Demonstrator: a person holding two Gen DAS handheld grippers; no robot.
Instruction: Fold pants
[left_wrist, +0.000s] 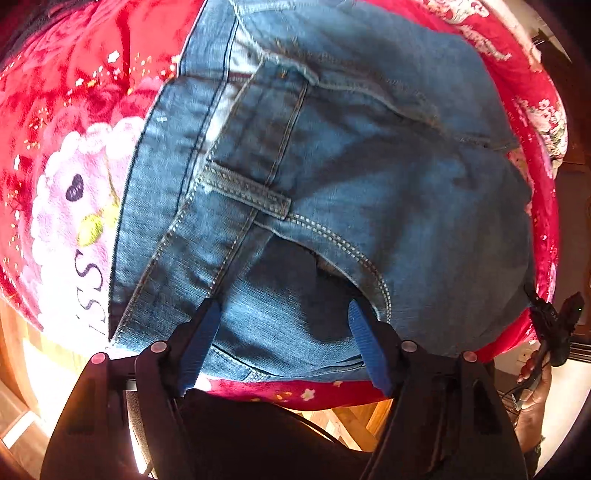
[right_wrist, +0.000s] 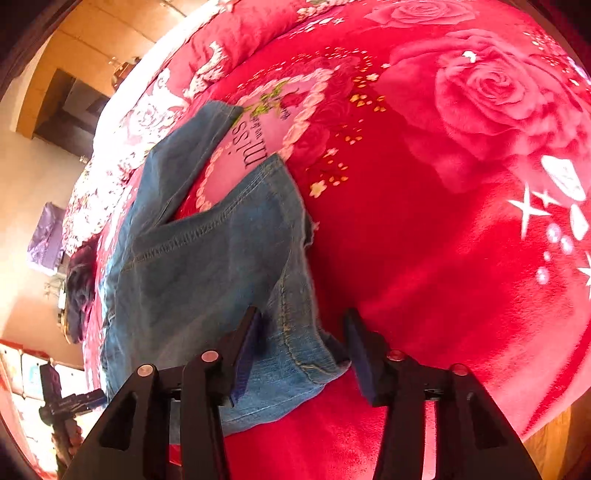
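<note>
Blue jeans (left_wrist: 332, 166) lie spread on a red rose-patterned blanket (left_wrist: 74, 74). My left gripper (left_wrist: 284, 306) points steeply down over the denim near the blanket's front edge. It is open, with fabric beneath the gap between its blue pads (left_wrist: 199, 339). In the right wrist view the jeans (right_wrist: 192, 266) run from the lower left toward the pink heart print. My right gripper (right_wrist: 303, 317) is open, and a stitched denim edge lies between its fingers without being pinched. The other gripper (left_wrist: 554, 321), held by a hand, shows at the right edge of the left wrist view.
The blanket (right_wrist: 443, 258) stretches far to the right of the jeans. A dark garment (right_wrist: 79, 284) lies at the bed's left edge. A purple item (right_wrist: 46, 236) stands beyond it. Wooden floor (left_wrist: 351, 417) shows past the bed's front edge.
</note>
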